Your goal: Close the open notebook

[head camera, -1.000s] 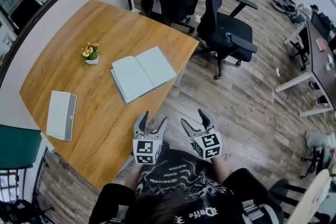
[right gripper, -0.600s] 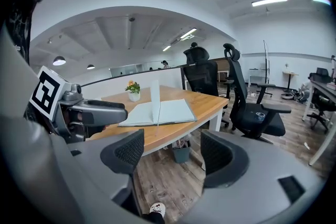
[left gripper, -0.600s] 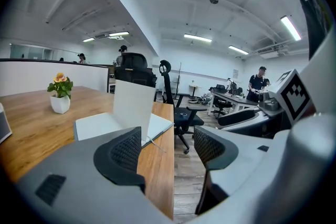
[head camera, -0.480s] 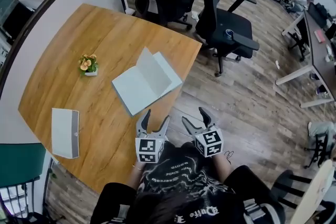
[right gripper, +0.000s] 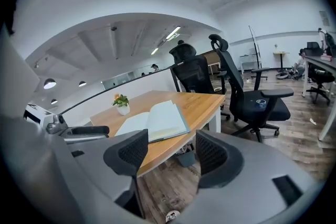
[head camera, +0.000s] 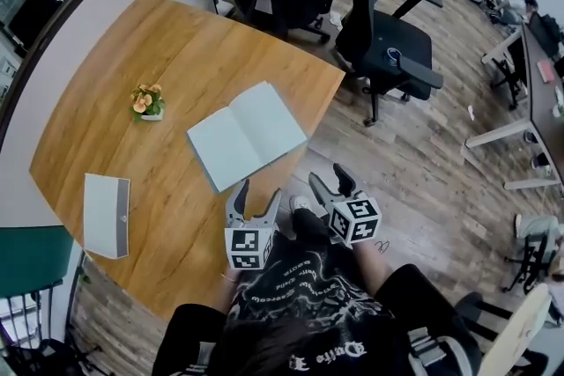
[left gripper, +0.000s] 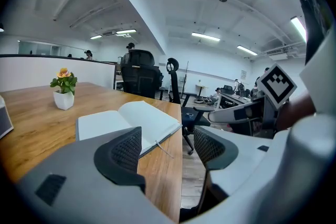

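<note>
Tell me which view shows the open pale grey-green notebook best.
Head view: the open pale grey-green notebook lies wholly visible from above, both pages spread. Both gripper views show it foreshortened at a low angle.

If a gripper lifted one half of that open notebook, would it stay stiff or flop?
The notebook lies flat with a thin grey cover, so that half probably hinges over at the spine, pages fanning. It looks light and may slide on the smooth wooden table.

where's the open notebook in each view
Head view: notebook just left of centre.
Left gripper view: notebook left of centre, below the middle.
Right gripper view: notebook near centre, below the middle.
Shared landmark: flower pot, left of the notebook in all three.
</note>
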Available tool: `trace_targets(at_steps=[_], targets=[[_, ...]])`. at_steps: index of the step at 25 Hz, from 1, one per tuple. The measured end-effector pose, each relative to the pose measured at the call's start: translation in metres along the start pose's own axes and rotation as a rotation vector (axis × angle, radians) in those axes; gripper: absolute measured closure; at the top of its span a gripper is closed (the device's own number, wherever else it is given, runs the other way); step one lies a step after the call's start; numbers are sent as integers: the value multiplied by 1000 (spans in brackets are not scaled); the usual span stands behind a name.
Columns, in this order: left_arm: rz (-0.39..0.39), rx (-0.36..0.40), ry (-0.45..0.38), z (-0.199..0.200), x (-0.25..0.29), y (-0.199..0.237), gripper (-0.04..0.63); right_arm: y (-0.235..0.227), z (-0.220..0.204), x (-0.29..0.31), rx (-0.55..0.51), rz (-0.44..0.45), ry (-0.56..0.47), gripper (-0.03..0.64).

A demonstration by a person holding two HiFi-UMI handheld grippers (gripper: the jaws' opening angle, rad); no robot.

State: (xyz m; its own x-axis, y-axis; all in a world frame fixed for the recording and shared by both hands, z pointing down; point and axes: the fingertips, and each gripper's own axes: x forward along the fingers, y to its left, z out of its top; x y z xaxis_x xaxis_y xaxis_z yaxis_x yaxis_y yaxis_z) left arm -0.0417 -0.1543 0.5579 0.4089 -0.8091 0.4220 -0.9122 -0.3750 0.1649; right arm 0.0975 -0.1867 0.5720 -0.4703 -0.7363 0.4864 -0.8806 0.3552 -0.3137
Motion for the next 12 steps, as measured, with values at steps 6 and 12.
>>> trace_targets(at_steps=[6,12], targets=[[73,-20,0,6,11,7,265,-22,14,39,53,0,56,370],[122,-26,2,11,17,13,265,-38,16,80,122,-9,128,377]])
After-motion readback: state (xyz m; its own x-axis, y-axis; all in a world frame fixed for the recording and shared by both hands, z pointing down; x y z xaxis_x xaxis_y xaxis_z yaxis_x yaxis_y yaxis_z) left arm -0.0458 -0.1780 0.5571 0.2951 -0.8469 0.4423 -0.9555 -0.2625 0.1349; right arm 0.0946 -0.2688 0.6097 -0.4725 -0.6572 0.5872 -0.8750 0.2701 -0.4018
